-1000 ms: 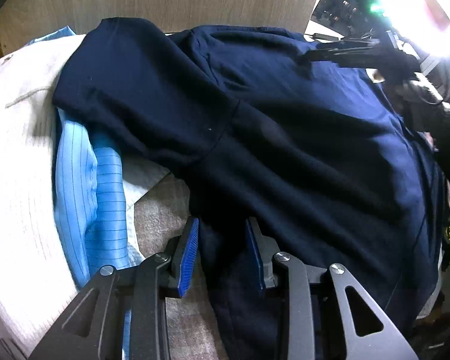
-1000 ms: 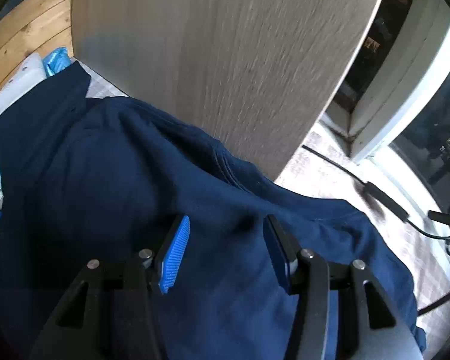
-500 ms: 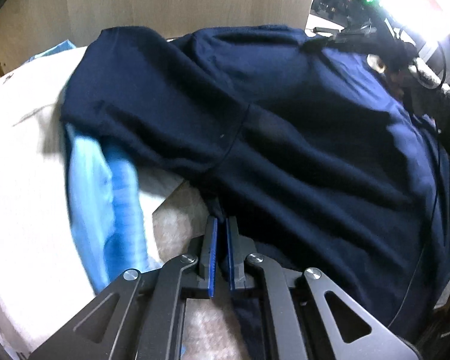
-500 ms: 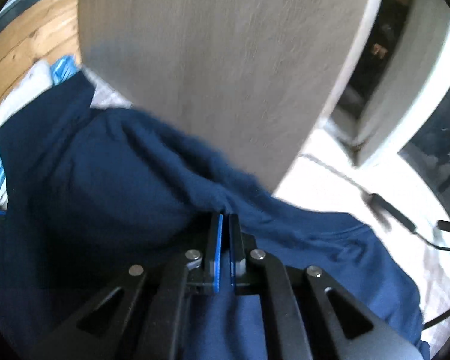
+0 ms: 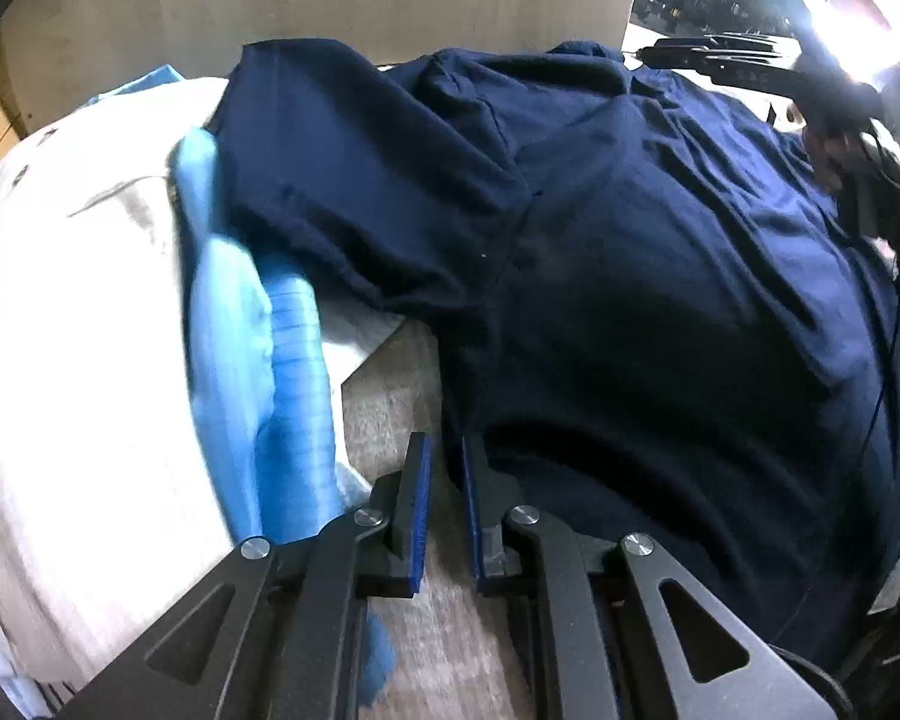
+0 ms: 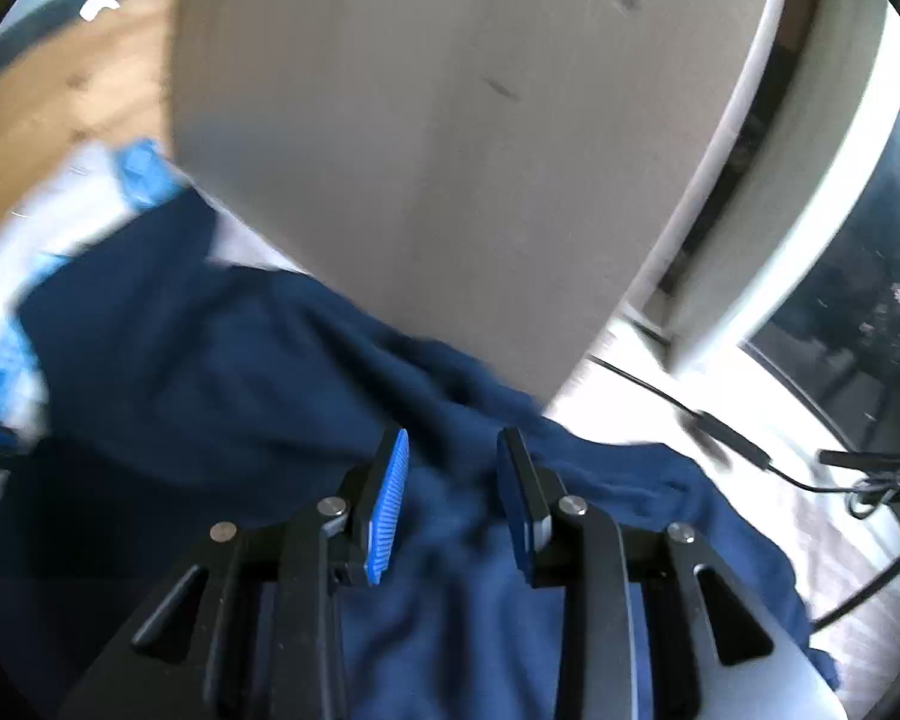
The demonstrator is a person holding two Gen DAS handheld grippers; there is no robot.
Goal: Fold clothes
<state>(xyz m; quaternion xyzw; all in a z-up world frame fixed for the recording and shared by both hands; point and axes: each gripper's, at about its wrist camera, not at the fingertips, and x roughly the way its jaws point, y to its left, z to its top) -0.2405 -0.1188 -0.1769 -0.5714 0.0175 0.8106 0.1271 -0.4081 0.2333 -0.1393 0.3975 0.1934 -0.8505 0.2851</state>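
A pale, mottled grey-beige surface (image 5: 414,396) carries the clothes; a bare patch of it shows between the garments in the left wrist view; a navy blue shirt (image 5: 660,300) lies spread across its right and middle; a cream-white garment (image 5: 78,312) lies heaped on the left; a light blue striped garment (image 5: 270,372) lies on the cream one, its upper part tucked under the navy sleeve; black cables (image 6: 726,438) trail over the bright far edge in the right wrist view.

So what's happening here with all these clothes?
A person is folding laundry with a two-finger gripper in each hand. Both work on a navy T-shirt spread over a table. The left gripper and the right gripper are both opening. A blue garment and a white one lie beside it.
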